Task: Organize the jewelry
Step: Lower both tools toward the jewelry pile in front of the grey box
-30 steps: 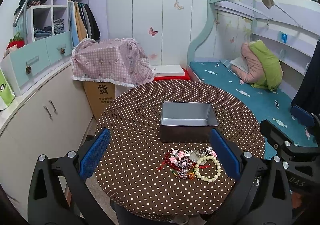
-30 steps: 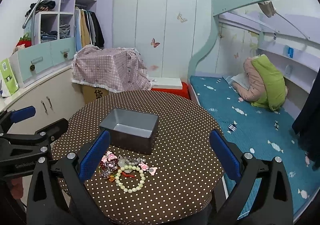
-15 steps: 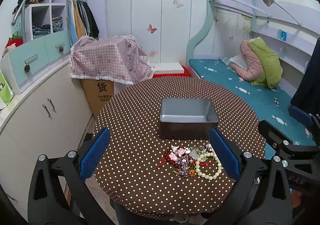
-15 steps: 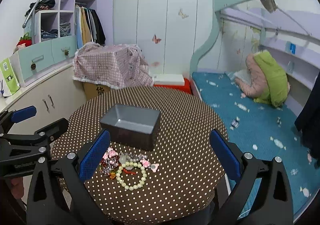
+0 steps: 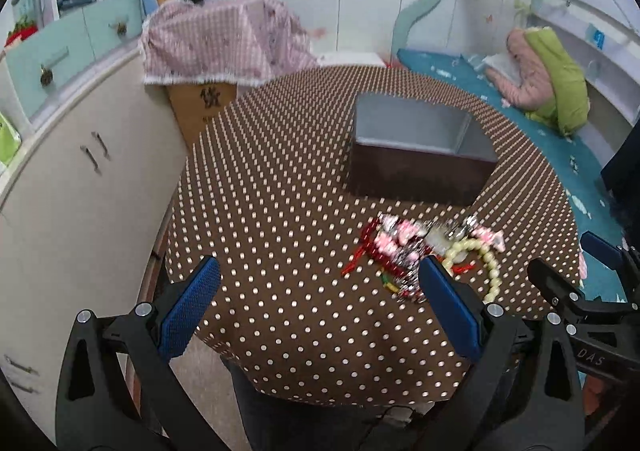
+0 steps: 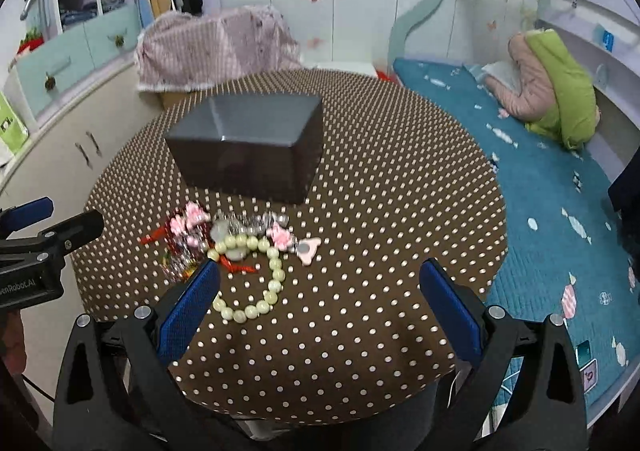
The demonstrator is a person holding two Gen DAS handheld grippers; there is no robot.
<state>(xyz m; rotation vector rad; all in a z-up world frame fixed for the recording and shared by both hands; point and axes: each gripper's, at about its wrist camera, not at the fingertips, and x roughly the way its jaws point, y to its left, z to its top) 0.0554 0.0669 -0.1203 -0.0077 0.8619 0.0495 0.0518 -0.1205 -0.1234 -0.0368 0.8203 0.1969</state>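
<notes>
A heap of jewelry [image 5: 416,247] lies on the round brown polka-dot table [image 5: 280,211], with a cream bead bracelet [image 5: 486,265] at its right side. Behind it stands an open grey metal box [image 5: 416,143]. My left gripper [image 5: 320,303] hangs open above the table's near edge, left of the heap; its right pad hides part of the heap. In the right wrist view the bead bracelet [image 6: 256,275], pink pieces [image 6: 292,241] and the box [image 6: 248,147] lie ahead of my right gripper [image 6: 320,303], which is open and holds nothing.
A white cupboard [image 5: 60,179] runs along the left. A cardboard box under a pink checked cloth [image 5: 216,43] stands behind the table. A teal bed [image 6: 560,187] with a pink and green bundle [image 6: 552,87] lies to the right.
Both grippers have moved forward and tipped down over the table, so the jewelry heap and box now look larger and nearer. Nothing on the table has shifted.
</notes>
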